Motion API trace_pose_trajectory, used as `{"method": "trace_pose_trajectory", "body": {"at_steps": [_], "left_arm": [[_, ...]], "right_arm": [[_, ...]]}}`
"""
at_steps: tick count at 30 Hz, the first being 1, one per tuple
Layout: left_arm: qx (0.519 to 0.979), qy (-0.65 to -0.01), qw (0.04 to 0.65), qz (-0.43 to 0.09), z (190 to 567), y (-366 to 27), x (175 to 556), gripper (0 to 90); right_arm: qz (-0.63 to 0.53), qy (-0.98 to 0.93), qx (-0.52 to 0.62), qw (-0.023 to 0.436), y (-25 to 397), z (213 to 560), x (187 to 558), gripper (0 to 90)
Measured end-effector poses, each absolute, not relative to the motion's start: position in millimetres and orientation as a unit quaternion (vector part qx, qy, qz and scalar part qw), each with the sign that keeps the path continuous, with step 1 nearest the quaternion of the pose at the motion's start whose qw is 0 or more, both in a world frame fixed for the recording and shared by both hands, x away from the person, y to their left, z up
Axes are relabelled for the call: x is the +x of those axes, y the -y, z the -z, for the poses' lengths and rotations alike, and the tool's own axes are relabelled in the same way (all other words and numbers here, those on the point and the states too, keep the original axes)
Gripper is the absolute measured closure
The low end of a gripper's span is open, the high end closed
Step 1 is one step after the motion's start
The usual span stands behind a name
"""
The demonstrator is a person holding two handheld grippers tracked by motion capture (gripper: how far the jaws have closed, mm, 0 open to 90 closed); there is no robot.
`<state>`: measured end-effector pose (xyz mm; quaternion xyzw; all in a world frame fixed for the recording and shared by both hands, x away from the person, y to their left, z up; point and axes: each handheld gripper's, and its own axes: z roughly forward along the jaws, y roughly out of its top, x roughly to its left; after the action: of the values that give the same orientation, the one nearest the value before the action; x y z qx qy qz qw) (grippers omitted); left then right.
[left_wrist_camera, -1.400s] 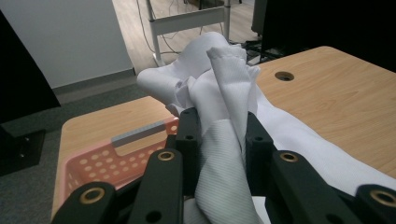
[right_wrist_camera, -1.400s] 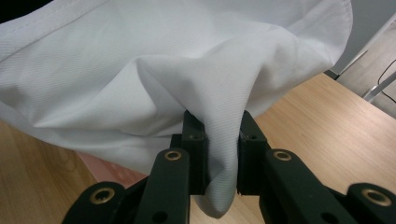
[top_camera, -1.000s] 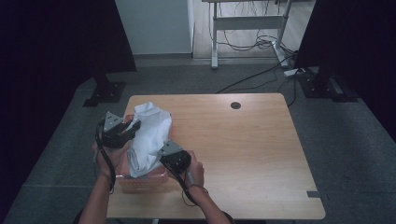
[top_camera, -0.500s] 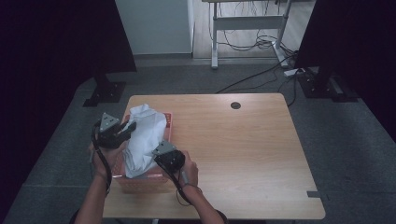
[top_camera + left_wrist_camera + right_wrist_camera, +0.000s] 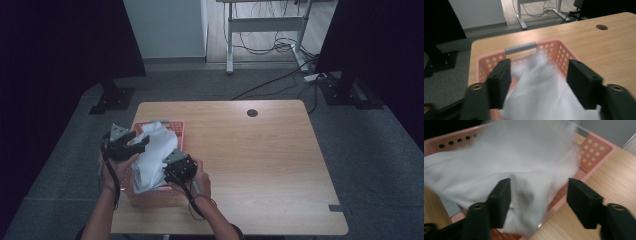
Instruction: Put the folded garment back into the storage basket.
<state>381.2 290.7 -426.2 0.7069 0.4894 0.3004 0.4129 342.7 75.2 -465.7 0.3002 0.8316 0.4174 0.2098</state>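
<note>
Both grippers sit at lower left of the high view, over the pink basket (image 5: 176,126). Left gripper (image 5: 131,145) at the basket's left rim, right gripper (image 5: 172,167) at its right rim, nearer the bottom of the frame. Jaws on both are spread wide in their own views, nothing pinched; white cloth (image 5: 152,155) fills the gap between the left jaws, and lies between and behind the right ones.

Cloth is piled in the basket, heaped above the rim, part draping over the near-left edge. Blurred in both gripper views, so likely moving or loose. Basket stands on the wooden table (image 5: 260,160), left side; grey handle (image 5: 520,47) at upper centre of the left gripper view.

Handling estimate: light, limp fabric, no stiffness, will sag and bunch, not fragile. Slip risk is low if a thick fold is pinched; a single layer could slide out. Best hold: a bunched ridge near the top of the heap, clear of the basket's perforated wall so the jaws don't catch the plastic. Two spaced holds would let it spread.
</note>
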Motion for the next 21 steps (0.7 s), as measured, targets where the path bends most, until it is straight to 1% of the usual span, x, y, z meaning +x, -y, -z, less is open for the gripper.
{"method": "trace_pose_trajectory", "body": {"at_steps": [1, 2, 6, 12, 21], "left_arm": [[0.711, -0.49, 0.411, -0.292, 428.8, -290.2, 381.3, 29.9], [0.716, -0.488, 0.405, -0.293, 430.7, -289.2, 380.6, 27.8], [0.717, -0.482, 0.418, -0.281, 432.9, -286.9, 374.1, 26.6], [0.72, -0.477, 0.42, -0.277, 436.3, -278.9, 365.7, 24.4], [0.728, -0.459, 0.433, -0.268, 438.7, -260.8, 349.0, 23.4]], "right_arm": [[-0.426, -0.826, 0.308, 0.203, -71.8, 466.1, 342.9, 29.7], [-0.432, -0.823, 0.31, 0.2, -68.6, 465.9, 342.9, 28.4], [-0.439, -0.826, 0.301, 0.188, -58.2, 464.2, 341.1, 27.4], [-0.448, -0.824, 0.298, 0.178, -40.2, 464.8, 337.7, 26.7], [-0.457, -0.818, 0.296, 0.183, -10.3, 465.5, 329.1, 27.5]]}}
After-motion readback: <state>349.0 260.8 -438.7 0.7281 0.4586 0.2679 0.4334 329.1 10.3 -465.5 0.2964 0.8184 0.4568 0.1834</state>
